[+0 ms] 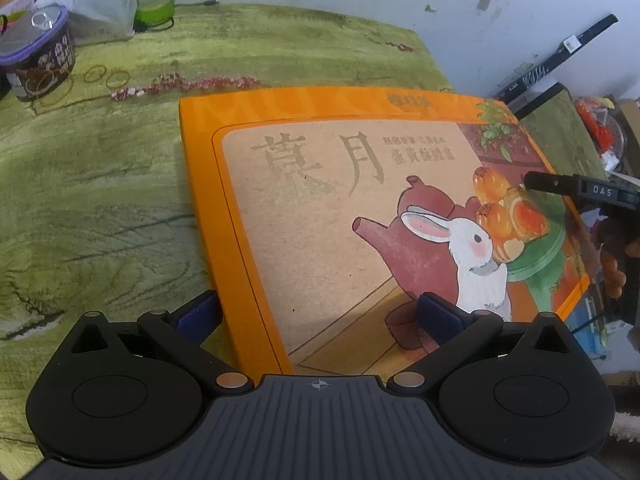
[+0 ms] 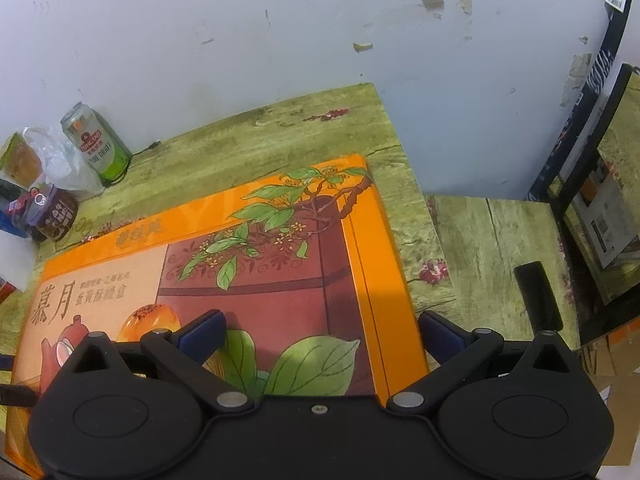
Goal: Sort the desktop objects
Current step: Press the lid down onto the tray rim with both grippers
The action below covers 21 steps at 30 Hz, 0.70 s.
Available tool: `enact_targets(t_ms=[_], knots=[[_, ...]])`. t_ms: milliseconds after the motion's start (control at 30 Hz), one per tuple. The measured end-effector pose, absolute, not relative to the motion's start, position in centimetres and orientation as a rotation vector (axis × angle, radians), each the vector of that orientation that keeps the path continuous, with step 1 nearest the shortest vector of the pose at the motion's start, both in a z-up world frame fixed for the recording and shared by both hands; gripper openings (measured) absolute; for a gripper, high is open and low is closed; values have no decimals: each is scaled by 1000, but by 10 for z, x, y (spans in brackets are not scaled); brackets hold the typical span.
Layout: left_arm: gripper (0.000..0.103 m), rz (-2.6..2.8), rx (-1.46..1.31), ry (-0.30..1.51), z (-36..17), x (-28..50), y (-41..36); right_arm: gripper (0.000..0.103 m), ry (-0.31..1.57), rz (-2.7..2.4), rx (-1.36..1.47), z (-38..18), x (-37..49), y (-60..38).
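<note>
both tools gape wide, each straddling an edge of the orange box point(image 1: 320, 200).

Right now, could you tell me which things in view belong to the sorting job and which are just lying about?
In the job:
- orange gift box, lying flat on the table
- left tool and right tool, both open, each straddling a side edge of the box

Just lying about:
- green beer can
- purple-lidded tub
- plastic bag
</note>
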<state>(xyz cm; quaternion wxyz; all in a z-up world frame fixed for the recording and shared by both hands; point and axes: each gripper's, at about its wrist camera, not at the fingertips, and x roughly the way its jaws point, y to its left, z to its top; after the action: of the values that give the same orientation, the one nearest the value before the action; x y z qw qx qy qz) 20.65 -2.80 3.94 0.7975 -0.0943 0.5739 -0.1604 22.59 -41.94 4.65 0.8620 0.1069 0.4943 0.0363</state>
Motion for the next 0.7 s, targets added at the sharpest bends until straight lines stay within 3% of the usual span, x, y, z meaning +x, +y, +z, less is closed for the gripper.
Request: enact_targets(t_ms=[700], knots=[[103,-332,-227,1257,34,210,-29,103,1065,80,219,34,235,-419]])
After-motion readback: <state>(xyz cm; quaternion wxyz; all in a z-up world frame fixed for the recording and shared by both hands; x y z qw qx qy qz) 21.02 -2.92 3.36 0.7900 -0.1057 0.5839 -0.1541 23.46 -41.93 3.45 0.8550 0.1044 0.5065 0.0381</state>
